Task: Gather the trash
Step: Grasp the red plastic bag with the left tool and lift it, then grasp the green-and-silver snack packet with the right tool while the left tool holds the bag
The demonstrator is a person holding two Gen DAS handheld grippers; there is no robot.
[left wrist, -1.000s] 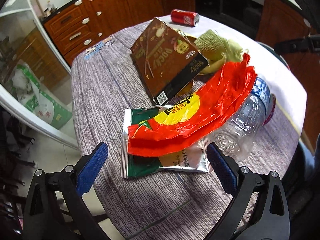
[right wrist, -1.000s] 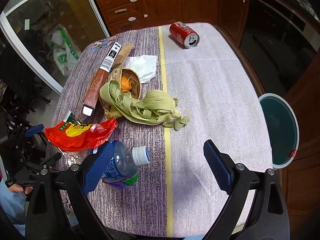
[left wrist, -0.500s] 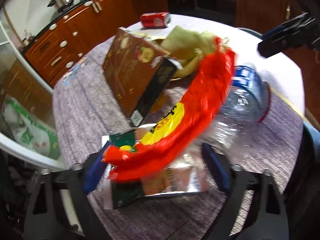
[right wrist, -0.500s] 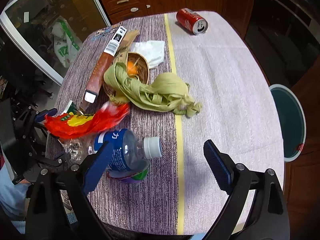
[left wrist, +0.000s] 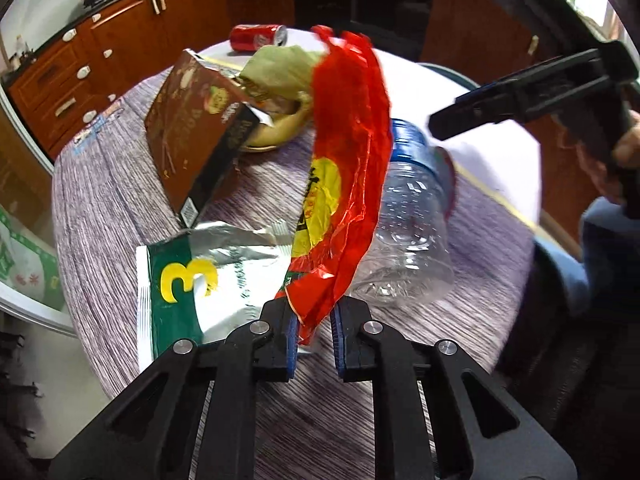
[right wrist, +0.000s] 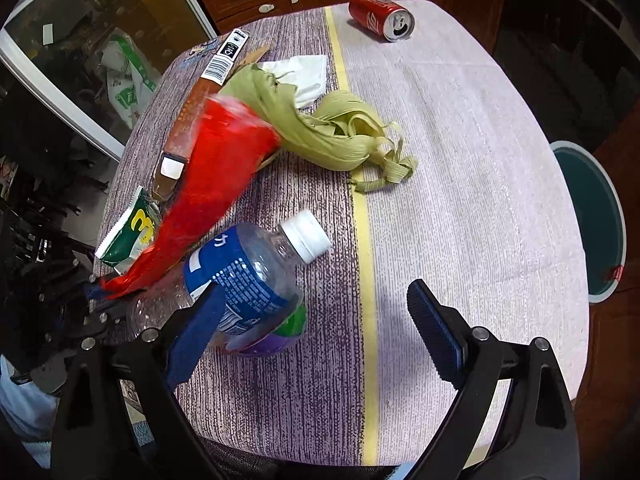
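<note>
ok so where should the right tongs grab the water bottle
Across the blue-labelled middle of the water bottle, coming down from above. It lies on its side, cap pointing away, so the round body fits crosswise between the open right tongs; the cap end is narrower.

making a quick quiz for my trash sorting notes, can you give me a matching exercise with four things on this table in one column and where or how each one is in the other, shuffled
Things:
1. red wrapper
2. soda can
3. plastic bottle
4. corn husks

States:
A. lying on its side at the far end of the table
B. pinched in the left tool and lifted
C. heaped mid-table, across the yellow stripe
D. on its side, white cap on, just ahead of the open right tool

Pairs: 1-B, 2-A, 3-D, 4-C
</note>
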